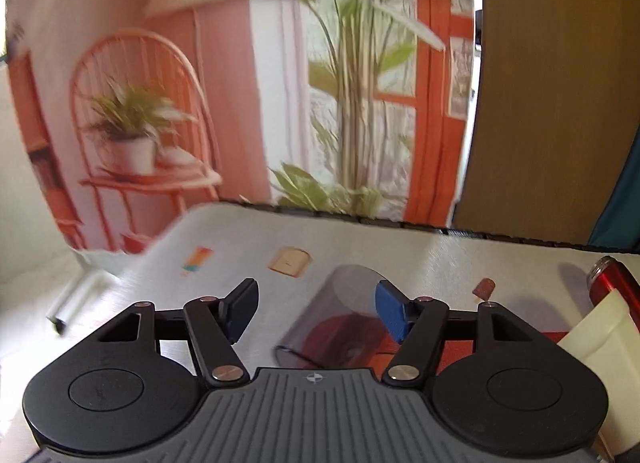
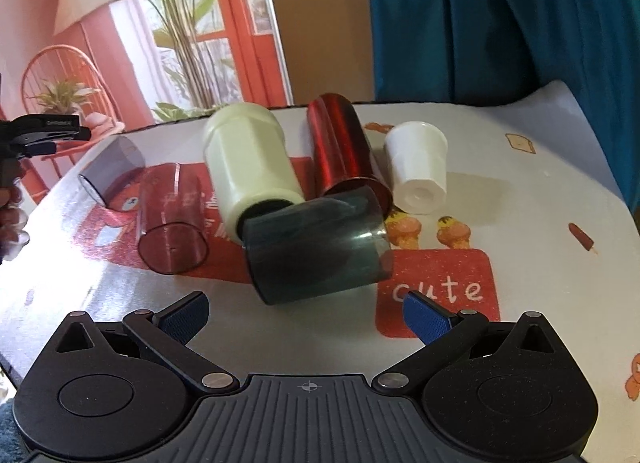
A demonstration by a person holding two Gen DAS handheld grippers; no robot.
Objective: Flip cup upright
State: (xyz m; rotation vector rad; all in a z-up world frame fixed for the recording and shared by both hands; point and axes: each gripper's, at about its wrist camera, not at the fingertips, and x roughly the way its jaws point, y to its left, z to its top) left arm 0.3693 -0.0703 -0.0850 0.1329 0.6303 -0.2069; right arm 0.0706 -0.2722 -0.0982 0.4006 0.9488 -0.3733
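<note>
six cups lie on their sides on the printed tablecloth. left gripper has jaws spread, empty, hovering just near of the grey translucent cup at the far left. right gripper is also spread wide and empty, just near of the dark smoky cup. cream cup, red metallic cup, white cup and red translucent cup lie further back.
</note>
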